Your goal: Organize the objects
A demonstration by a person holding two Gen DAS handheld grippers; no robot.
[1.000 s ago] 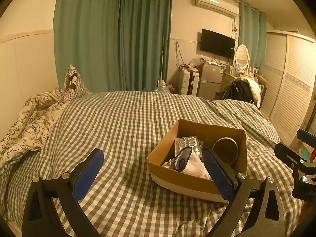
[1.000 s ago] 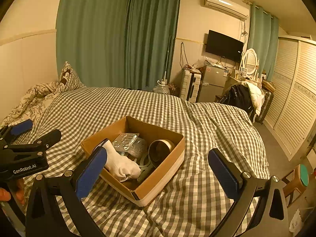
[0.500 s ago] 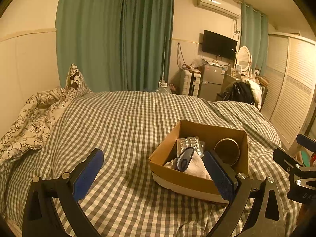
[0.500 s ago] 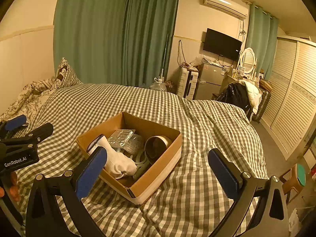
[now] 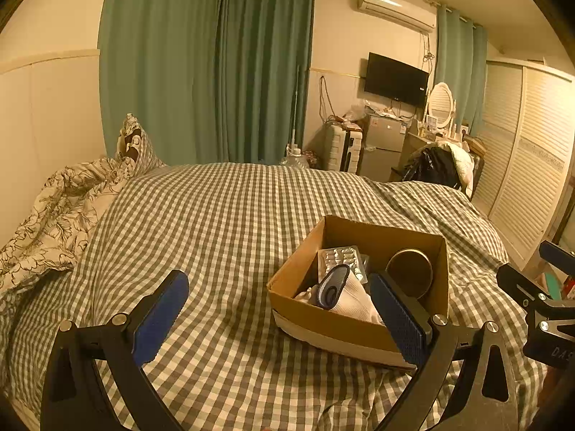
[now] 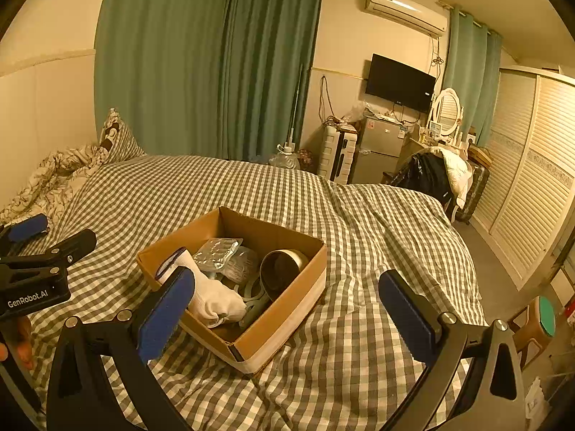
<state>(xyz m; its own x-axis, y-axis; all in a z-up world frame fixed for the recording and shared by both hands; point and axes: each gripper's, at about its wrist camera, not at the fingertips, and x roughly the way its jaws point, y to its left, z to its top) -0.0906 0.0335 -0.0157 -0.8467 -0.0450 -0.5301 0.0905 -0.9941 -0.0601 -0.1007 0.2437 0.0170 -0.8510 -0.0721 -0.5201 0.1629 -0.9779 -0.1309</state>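
Note:
A brown cardboard box (image 5: 316,314) (image 6: 287,305) sits on the checked bed cover. Inside lie a white sock with a dark cuff (image 5: 345,296) (image 6: 212,296), a silver blister pack (image 5: 339,255) (image 6: 215,251), a round metal tin (image 5: 409,273) (image 6: 282,269) and a grey looped item (image 6: 253,298). My left gripper (image 5: 278,310) is open and empty, held above the bed just left of the box. My right gripper (image 6: 284,309) is open and empty, held above the box's near corner. Each gripper shows at the edge of the other's view.
The checked bed cover (image 5: 222,222) fills the foreground. A rumpled floral quilt and pillow (image 5: 61,208) lie at the left. Beyond the bed stand green curtains (image 5: 208,64), a small fridge (image 5: 381,147), a chair with clothes (image 5: 438,168) and a louvred wardrobe (image 5: 532,165). A stool (image 6: 539,327) stands at the right.
Both grippers have drawn slightly back and up from the box and stay open. The box contents have not moved.

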